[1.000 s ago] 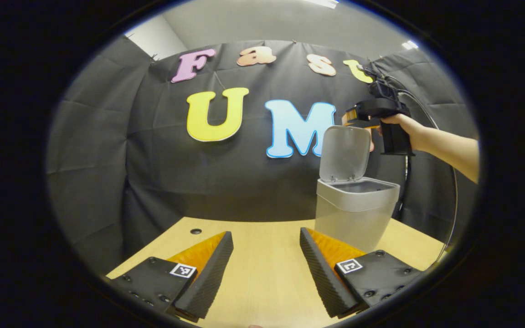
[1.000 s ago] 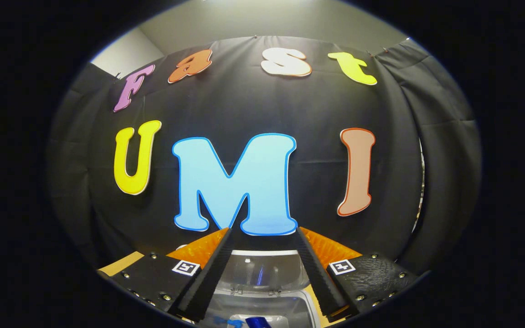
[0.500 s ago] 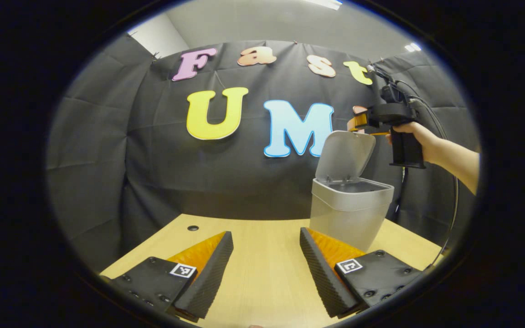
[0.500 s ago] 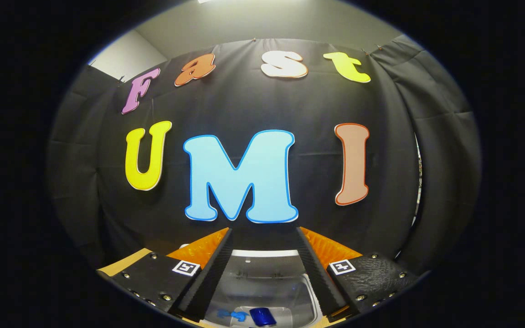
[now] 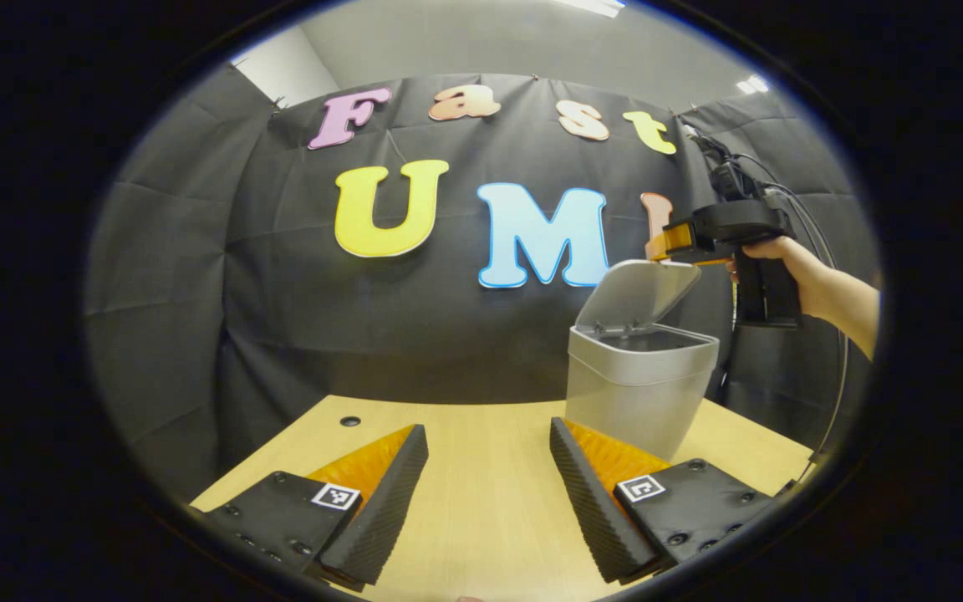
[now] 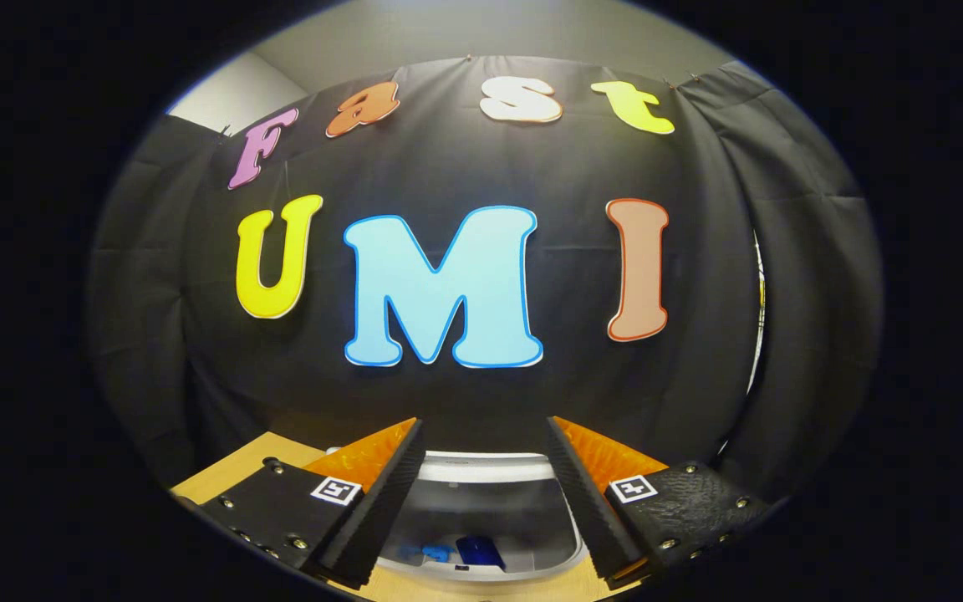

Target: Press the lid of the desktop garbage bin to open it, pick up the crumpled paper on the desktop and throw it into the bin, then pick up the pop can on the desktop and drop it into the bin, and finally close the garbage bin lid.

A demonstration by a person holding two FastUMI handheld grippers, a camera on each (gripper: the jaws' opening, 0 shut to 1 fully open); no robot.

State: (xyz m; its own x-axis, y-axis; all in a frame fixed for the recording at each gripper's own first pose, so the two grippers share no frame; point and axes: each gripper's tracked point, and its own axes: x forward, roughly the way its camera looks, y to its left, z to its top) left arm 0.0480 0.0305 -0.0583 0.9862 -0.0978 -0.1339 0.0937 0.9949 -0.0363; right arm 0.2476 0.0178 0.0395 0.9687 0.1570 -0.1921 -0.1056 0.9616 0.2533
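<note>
The garbage bin point(image 5: 640, 393) is standing on the wooden table point(image 5: 481, 502), toward its far right part, close to the black cloth wall point(image 5: 281, 293). Its lid point(image 5: 640, 293) is tilting about halfway over the opening, hinged at the back side, so the bin is not closed. In the right gripper view I am looking down into the bin point(image 6: 481, 568), and a blue pop can point(image 6: 481, 552) is lying inside on the bottom, with a blue reflection just beside it. I cannot tell if the crumpled paper is also inside.

The right gripper point(image 5: 664, 244) is hovering just above the upper edge of the lid, and a hand point(image 5: 791, 267) is holding its handle, with cables going up behind it. If its tips are touching the lid, I cannot tell. In its own view the right gripper point(image 6: 481, 493) is showing its 2 fingers spread apart, released, with nothing between them but the bin opening below.

The left gripper point(image 5: 481, 502) is staying low over the table, to the left of the bin and near it. Its 2 fingers are also spread apart and are gripping nothing. A small dark hole point(image 5: 350, 421) is showing in the table near the far edge.
</note>
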